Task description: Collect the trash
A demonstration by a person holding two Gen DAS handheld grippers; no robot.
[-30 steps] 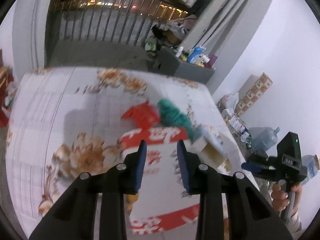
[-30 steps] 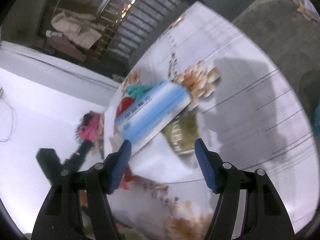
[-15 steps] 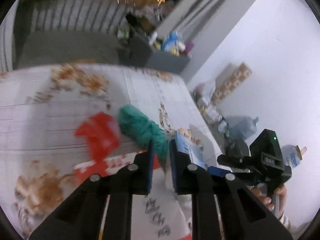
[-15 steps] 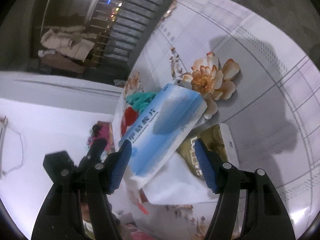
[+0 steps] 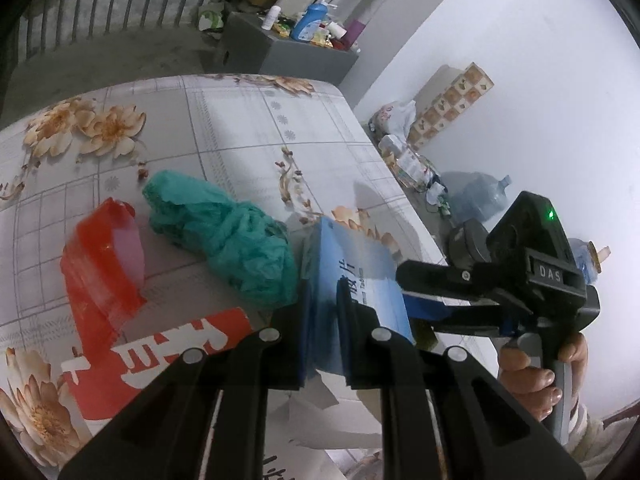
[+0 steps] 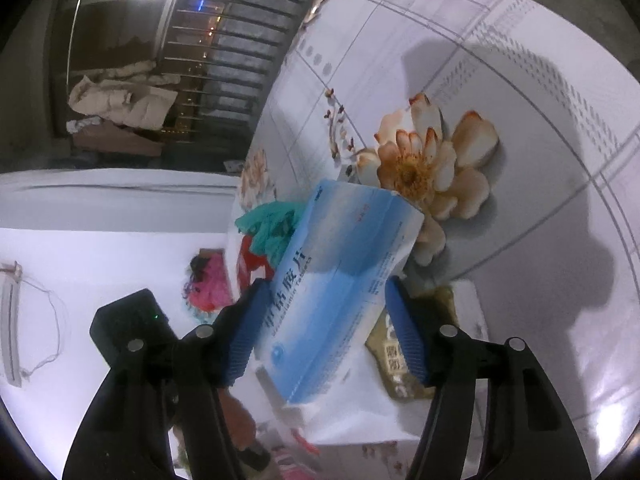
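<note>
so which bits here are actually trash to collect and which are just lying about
Part of the job:
- blue and white box, between the right gripper jaws, which are closing; left gripper grips its edge
- green crumpled bag
- red packet
- olive packet

Just lying about:
- water jug
- grey cabinet with bottles
- floral tablecloth

A blue-and-white carton [image 6: 340, 280] with printed characters stands tilted above the flowered desk [image 5: 240, 128], its near end lower. Beside it lies a crumpled teal bag [image 5: 236, 236], then a red box [image 5: 104, 264] on its side. An olive-gold packet [image 6: 404, 356] lies partly under the carton, resting on white torn paper [image 6: 352, 420].
</note>
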